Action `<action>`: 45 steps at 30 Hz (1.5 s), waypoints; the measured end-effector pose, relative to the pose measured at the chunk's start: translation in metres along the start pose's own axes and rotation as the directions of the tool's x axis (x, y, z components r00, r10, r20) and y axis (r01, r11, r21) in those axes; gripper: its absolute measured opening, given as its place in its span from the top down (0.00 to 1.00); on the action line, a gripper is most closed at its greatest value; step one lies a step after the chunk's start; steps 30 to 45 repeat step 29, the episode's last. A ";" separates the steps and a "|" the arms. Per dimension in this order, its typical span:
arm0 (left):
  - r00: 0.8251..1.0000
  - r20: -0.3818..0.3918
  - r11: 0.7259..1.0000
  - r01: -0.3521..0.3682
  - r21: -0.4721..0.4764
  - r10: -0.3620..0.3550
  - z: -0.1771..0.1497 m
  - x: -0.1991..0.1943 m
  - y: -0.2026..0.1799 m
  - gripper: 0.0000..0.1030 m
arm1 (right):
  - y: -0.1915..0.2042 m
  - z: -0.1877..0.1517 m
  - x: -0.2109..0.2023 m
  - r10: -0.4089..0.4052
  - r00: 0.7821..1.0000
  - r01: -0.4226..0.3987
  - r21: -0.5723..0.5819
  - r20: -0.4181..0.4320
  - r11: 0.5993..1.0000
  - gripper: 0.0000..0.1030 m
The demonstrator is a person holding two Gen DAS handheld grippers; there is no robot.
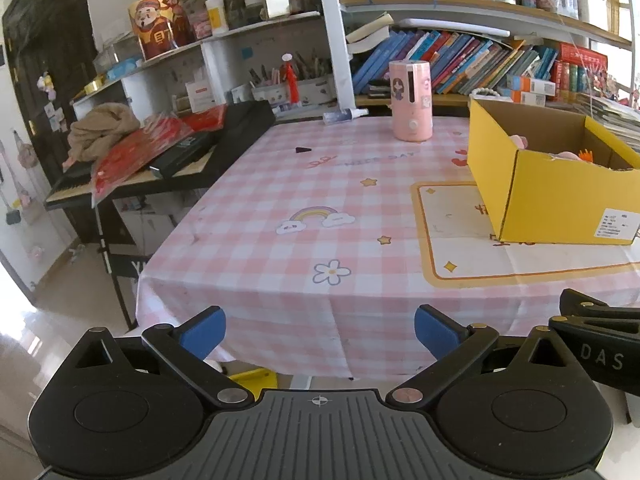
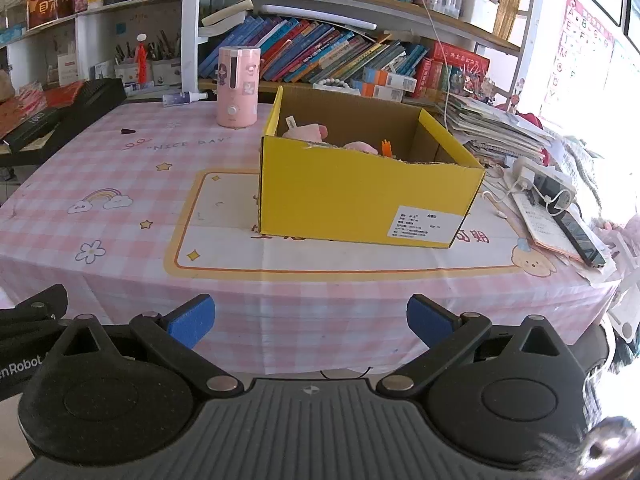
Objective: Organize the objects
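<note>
A yellow cardboard box (image 2: 360,200) stands open on the pink checked tablecloth (image 2: 120,184), right of centre. Pink plush toys (image 2: 306,132) and something orange (image 2: 385,147) lie inside it. The box also shows at the right in the left wrist view (image 1: 560,200), with pink toys (image 1: 520,142) inside. My left gripper (image 1: 320,330) is open and empty, off the table's near edge. My right gripper (image 2: 311,320) is open and empty, off the near edge, in front of the box.
A pink cylinder appliance (image 2: 237,86) stands at the back of the table, a spray bottle (image 2: 184,98) lies beside it. A small black piece (image 2: 127,131) lies at the left. A keyboard with red bags (image 1: 160,152) stands left. Papers, a power strip (image 2: 544,184) and a phone (image 2: 582,238) crowd the right edge. Bookshelves (image 2: 340,56) stand behind.
</note>
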State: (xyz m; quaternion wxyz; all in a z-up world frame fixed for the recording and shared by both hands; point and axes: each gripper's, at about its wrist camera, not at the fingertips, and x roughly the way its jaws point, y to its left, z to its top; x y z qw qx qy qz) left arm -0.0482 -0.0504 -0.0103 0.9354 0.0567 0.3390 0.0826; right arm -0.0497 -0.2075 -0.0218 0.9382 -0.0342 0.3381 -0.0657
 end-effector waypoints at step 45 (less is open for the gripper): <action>1.000 0.001 1.000 -0.022 -0.011 0.022 -0.003 -0.005 0.000 0.02 | 0.002 0.001 -0.005 0.006 1.000 -0.006 -0.011 0.014 1.000 0.00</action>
